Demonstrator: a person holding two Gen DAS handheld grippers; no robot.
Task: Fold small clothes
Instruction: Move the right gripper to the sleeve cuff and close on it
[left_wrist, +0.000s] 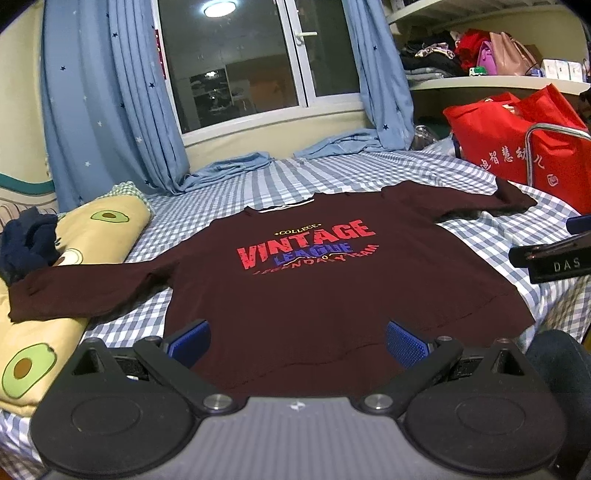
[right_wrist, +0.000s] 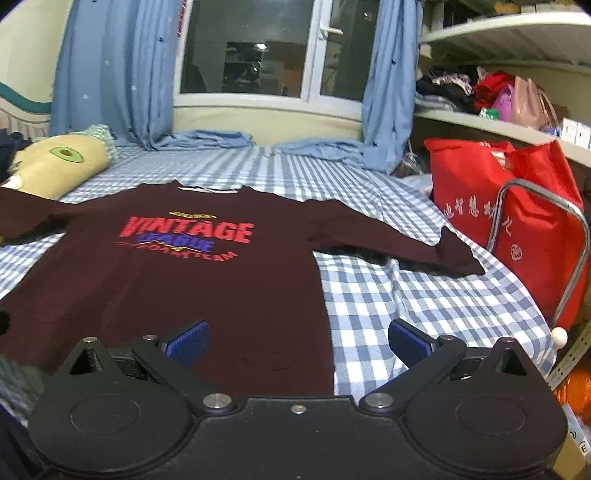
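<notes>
A: Left claw spread wide, gripping nothing, over the shirt's near hem. Right claw spread too, empty, straddling the shirt's right edge.

B: Shirt where?

A: Flat on the bed, print up, collar far, both sleeves out sideways. Left sleeve drapes onto the avocado pillow.

B: Why there?

A: Likely staged for the first fold; nothing folded yet.
</notes>
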